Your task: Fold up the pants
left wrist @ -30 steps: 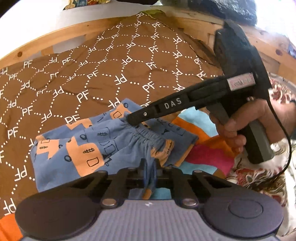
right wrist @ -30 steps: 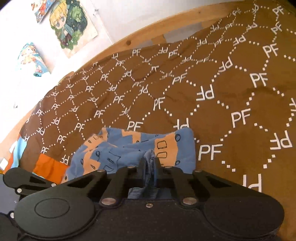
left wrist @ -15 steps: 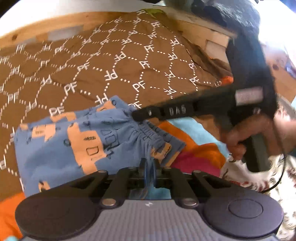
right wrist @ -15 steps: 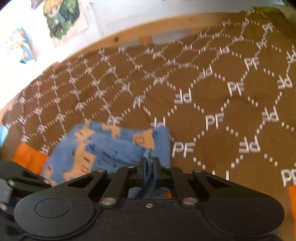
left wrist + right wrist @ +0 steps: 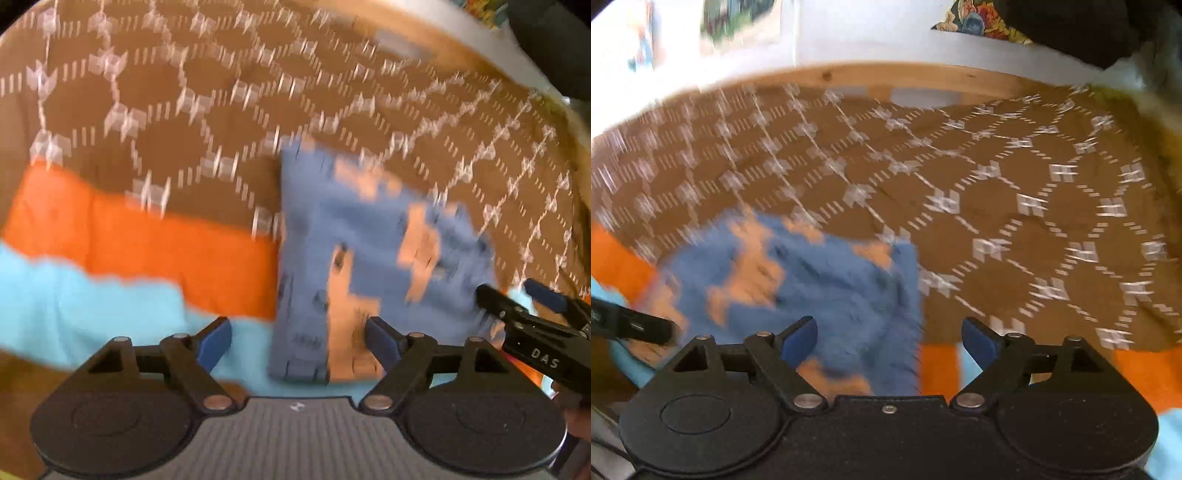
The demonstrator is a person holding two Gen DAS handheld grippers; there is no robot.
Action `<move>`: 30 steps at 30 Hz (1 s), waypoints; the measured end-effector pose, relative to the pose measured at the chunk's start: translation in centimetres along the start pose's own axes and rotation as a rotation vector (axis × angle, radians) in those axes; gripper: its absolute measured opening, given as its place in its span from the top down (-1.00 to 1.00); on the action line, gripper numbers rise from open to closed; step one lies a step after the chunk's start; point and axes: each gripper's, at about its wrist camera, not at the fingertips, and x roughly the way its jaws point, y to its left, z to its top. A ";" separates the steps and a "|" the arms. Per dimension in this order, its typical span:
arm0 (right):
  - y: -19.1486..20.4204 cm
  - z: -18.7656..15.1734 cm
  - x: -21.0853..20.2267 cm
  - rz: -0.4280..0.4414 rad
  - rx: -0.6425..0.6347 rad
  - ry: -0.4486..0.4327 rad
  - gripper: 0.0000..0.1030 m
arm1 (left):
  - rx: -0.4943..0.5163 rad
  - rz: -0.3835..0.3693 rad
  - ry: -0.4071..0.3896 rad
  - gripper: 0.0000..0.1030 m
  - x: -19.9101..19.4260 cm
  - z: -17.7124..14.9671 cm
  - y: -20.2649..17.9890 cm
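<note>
Pants (image 5: 373, 251), blue with orange patches, lie folded on the brown patterned blanket (image 5: 207, 122), their near end over the orange and light blue cloth (image 5: 122, 258) at the blanket's edge. We see our left gripper (image 5: 298, 341) with its fingers (image 5: 214, 341) spreading apart; the pants' near end sits between them but neither pad presses on it. Our right gripper (image 5: 889, 339) is likewise opening, fingers (image 5: 799, 339) released, the pants' corner lying loose between them. Beyond the blanket runs the wooden bed frame (image 5: 886, 79). Both views are blurred.
</note>
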 end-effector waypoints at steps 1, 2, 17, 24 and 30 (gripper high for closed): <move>0.0 -0.7 -0.1 -0.033 -0.021 -0.003 -0.86 | 0.036 0.009 -0.012 -0.63 0.0 -0.3 -0.3; -0.1 -1.4 -0.3 -0.063 -0.034 -0.014 -0.91 | 0.091 0.032 -0.011 -0.63 0.0 -0.6 -0.9; -1.7 5.8 2.1 0.429 -0.101 -0.101 -0.83 | -0.010 -0.098 -0.112 -0.55 -1.9 -0.4 0.6; 7.0 13.7 13.5 0.766 -0.197 0.210 -0.44 | -0.206 -0.186 -0.099 -0.39 -0.8 0.0 3.9; 10.9 13.8 15.8 0.784 -0.304 0.316 0.52 | -0.306 -0.272 -0.045 0.51 0.5 0.2 5.9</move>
